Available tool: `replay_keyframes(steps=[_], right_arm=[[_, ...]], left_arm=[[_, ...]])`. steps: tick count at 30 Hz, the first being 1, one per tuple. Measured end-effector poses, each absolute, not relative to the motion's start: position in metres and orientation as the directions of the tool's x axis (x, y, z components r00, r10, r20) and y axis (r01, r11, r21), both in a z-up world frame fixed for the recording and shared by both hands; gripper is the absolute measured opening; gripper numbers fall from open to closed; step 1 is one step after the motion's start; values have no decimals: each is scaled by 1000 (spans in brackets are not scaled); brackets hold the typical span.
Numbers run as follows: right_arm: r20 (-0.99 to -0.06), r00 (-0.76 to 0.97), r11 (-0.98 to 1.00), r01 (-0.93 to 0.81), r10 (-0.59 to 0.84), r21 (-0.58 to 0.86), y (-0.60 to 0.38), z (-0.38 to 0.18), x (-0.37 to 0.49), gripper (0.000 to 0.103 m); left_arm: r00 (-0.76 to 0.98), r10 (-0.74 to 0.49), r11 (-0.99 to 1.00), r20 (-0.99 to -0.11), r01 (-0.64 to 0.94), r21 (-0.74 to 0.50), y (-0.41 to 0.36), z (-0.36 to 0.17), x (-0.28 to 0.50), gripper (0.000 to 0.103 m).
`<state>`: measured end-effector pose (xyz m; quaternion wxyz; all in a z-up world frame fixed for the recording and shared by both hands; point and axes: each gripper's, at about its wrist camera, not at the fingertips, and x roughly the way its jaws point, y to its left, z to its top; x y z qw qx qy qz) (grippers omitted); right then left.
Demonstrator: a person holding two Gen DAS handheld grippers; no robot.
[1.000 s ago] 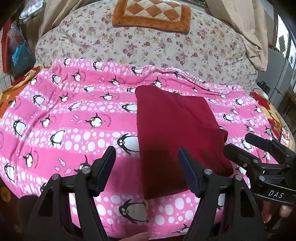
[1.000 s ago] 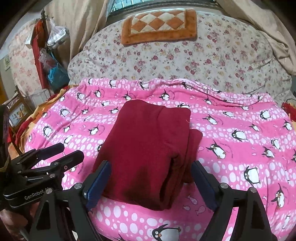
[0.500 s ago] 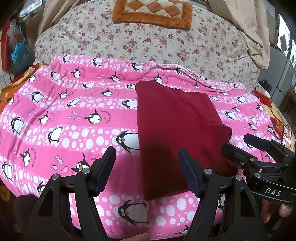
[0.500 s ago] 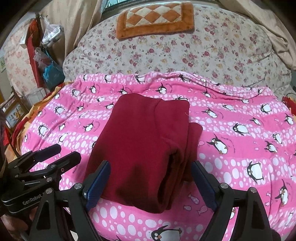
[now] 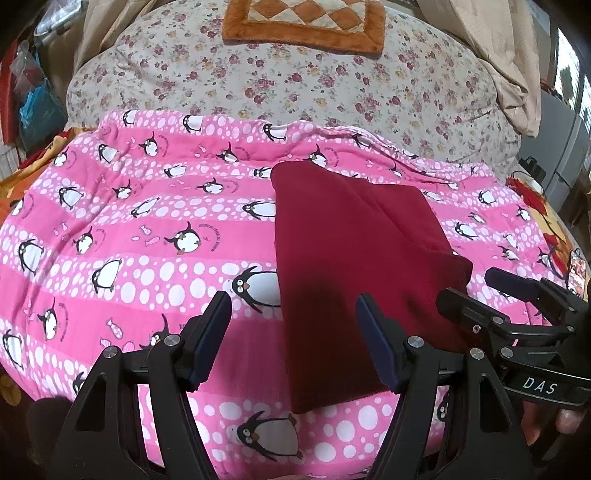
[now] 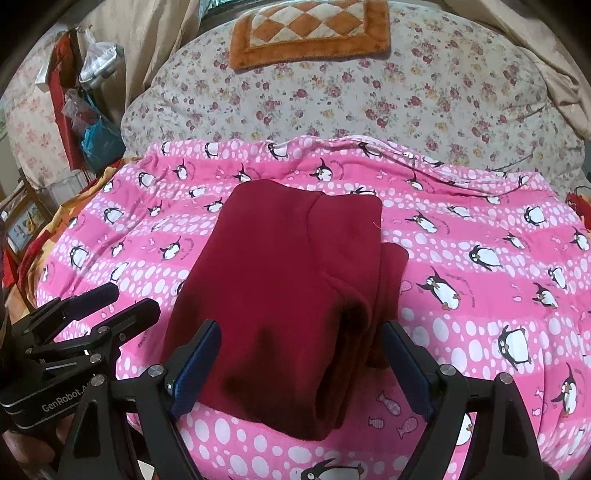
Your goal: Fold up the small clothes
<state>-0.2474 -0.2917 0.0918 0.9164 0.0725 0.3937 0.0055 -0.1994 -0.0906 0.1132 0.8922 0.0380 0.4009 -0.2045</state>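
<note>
A dark red garment lies folded into a thick rectangle on a pink penguin blanket; it also shows in the right wrist view. My left gripper is open and empty, held just above the garment's near left edge. My right gripper is open and empty, its fingers either side of the garment's near end without touching it. The right gripper shows at the right in the left wrist view, and the left gripper at the left in the right wrist view.
The pink blanket covers a bed with a floral quilt behind it. An orange checked mat lies on the quilt. Bags hang at the far left. Beige fabric hangs at the right.
Both grippers have drawn back a little and risen slightly; the garment has not moved and both stay open.
</note>
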Motion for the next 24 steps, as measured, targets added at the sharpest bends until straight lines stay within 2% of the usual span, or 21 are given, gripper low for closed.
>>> replay_keyframes(steps=[24], right_arm=[[-749,660,986,75,60,146,-297,84,-214,86]], left_arm=[[574,-314,921,-756,379,-95,-99,101,-164,70]])
